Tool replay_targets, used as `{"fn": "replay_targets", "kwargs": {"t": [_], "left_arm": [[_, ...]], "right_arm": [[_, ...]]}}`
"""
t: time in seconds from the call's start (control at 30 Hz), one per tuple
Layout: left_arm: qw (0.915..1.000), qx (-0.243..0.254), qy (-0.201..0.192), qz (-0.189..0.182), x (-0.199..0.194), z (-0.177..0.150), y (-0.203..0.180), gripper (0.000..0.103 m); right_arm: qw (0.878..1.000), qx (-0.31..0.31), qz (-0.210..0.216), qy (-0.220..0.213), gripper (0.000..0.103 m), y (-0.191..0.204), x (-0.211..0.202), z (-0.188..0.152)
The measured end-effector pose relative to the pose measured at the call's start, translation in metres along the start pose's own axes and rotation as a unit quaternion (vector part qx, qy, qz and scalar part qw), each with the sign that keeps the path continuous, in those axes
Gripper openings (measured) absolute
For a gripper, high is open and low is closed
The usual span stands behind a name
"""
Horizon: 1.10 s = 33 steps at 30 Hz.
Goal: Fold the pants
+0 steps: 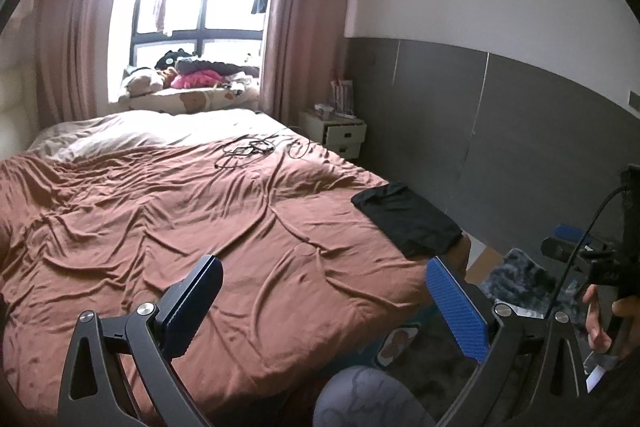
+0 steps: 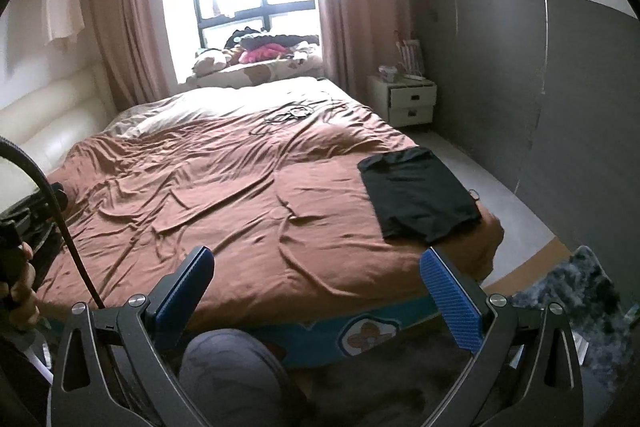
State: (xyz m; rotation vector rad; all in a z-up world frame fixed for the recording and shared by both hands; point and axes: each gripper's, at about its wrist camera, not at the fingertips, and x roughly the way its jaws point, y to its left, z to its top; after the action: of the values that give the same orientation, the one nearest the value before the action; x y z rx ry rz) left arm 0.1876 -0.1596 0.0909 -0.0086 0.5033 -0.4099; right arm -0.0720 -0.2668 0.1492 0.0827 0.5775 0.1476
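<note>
Black pants (image 1: 408,221) lie folded into a flat rectangle at the near right corner of the bed (image 1: 180,211), on the brown cover. They also show in the right wrist view (image 2: 418,197). My left gripper (image 1: 324,279) is open and empty, held above the bed's near edge, left of the pants. My right gripper (image 2: 318,271) is open and empty too, above the foot of the bed (image 2: 200,187), with the pants ahead to the right. The hand that holds the right gripper shows at the left view's right edge (image 1: 600,323).
Tangled cables (image 1: 256,149) lie on the far part of the bed. A white nightstand (image 2: 412,101) stands at the far right by the grey wall. Clothes and plush toys (image 1: 192,71) pile on the window sill. A dark fluffy rug (image 2: 560,291) and my knee (image 2: 228,367) are below.
</note>
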Motion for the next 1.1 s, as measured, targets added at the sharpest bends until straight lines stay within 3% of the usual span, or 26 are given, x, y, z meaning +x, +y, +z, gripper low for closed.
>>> {"fn": "replay_targets", "kwargs": {"t": [0.33, 0.5, 0.7, 1.1], "left_arm": [[0.9991, -0.013, -0.03, 0.028, -0.054, -0.034, 0.009, 0.103], [0.9985, -0.012, -0.042, 0.033, -0.078, -0.053, 0.01, 0.103], [0.9978, 0.005, -0.049, 0.045, -0.094, -0.072, 0.005, 0.103], [0.9956, -0.018, -0.05, 0.077, -0.114, -0.106, 0.011, 0.103]], "right_arm": [[1.0, 0.004, 0.015, -0.006, 0.103, 0.022, -0.007, -0.033], [1.0, -0.006, 0.002, -0.015, 0.103, 0.031, -0.011, -0.046], [1.0, -0.003, 0.014, -0.008, 0.103, 0.045, -0.016, -0.066], [1.0, 0.012, 0.018, -0.008, 0.103, 0.054, -0.023, -0.091]]}}
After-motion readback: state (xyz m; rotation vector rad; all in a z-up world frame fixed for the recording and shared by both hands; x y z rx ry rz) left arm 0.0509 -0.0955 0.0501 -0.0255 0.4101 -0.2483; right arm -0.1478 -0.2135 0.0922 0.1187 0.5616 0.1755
